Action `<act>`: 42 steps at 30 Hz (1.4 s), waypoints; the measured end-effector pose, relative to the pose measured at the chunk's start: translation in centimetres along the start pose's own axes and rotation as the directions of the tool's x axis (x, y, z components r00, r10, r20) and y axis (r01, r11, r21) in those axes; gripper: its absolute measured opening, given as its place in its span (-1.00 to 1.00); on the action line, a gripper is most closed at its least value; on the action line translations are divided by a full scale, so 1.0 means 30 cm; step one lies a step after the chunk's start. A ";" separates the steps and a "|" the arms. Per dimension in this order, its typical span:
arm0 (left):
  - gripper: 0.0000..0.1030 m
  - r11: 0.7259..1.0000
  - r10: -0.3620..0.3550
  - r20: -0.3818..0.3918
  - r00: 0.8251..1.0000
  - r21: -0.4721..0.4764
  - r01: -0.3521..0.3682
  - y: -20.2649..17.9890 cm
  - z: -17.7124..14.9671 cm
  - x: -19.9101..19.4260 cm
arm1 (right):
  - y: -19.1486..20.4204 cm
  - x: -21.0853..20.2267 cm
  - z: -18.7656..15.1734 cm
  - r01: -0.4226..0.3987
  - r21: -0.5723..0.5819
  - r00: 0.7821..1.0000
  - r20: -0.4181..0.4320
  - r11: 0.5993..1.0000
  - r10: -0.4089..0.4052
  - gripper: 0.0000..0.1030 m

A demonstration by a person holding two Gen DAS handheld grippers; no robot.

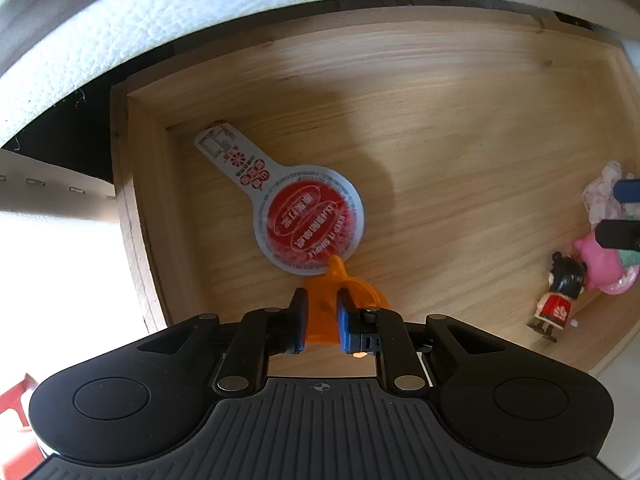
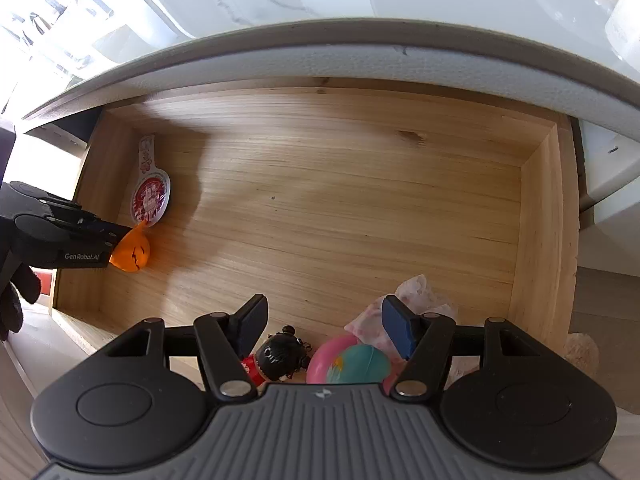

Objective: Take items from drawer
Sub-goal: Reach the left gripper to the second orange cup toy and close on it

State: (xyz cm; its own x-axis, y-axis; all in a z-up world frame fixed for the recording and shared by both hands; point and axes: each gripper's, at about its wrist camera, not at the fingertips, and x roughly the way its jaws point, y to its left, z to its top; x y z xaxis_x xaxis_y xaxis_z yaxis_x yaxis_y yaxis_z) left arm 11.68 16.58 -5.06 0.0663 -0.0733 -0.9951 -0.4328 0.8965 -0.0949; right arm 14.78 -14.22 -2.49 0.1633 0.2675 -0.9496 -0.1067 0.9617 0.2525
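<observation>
An open wooden drawer (image 1: 440,128) (image 2: 360,184) lies under a white tabletop. My left gripper (image 1: 322,320) is shut on an orange pumpkin-shaped toy (image 1: 324,308) (image 2: 132,250) near the drawer's left wall. Just beyond it lies a flat red-and-white packet with a long tab (image 1: 288,200) (image 2: 150,196). My right gripper (image 2: 324,326) is open above the drawer's near right part, over a black-haired figurine in red (image 2: 280,356) (image 1: 560,292), a pink and teal toy (image 2: 348,362) (image 1: 604,264) and a crumpled floral wrapper (image 2: 416,296) (image 1: 600,196).
The tabletop's white edge (image 2: 360,52) overhangs the back of the drawer. A gloved hand (image 2: 16,292) holds the left gripper at the drawer's left side. The middle of the drawer floor is bare wood. A red object (image 1: 16,420) sits outside, lower left.
</observation>
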 end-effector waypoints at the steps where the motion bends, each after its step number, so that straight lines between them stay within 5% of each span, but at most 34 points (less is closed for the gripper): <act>1: -0.64 1.000 -0.018 0.003 1.000 0.007 0.018 -0.003 -0.003 -0.010 | 0.000 0.000 0.000 0.000 -0.001 1.000 0.000 1.000 0.000 0.24; 5: -0.57 0.995 -0.096 0.006 0.995 0.037 0.095 -0.015 -0.014 -0.057 | -0.002 0.002 0.002 -0.006 0.006 1.000 -0.006 1.000 0.006 0.24; 14: -0.57 0.992 -0.096 0.020 0.995 0.086 0.094 -0.027 0.005 -0.084 | 0.002 0.005 0.000 -0.007 0.005 1.000 -0.005 1.000 0.007 0.24; 27: -0.57 0.977 -0.189 -0.069 0.980 -0.116 0.180 0.064 0.009 0.053 | -0.002 0.004 0.000 -0.011 0.008 1.000 -0.009 1.000 0.011 0.24; 42: -0.57 0.972 -0.198 -0.001 0.980 -0.131 0.196 0.090 -0.014 -0.033 | 0.002 0.005 -0.001 -0.016 0.011 1.000 -0.011 1.000 0.016 0.24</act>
State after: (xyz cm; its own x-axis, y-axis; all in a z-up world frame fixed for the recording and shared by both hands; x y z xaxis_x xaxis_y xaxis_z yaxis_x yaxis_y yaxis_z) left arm 10.06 18.88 -4.35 0.1497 -0.2500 -0.9566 -0.5253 0.7995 -0.2911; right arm 14.77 -14.13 -2.62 0.1505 0.2823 -0.9474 -0.0985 0.9579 0.2698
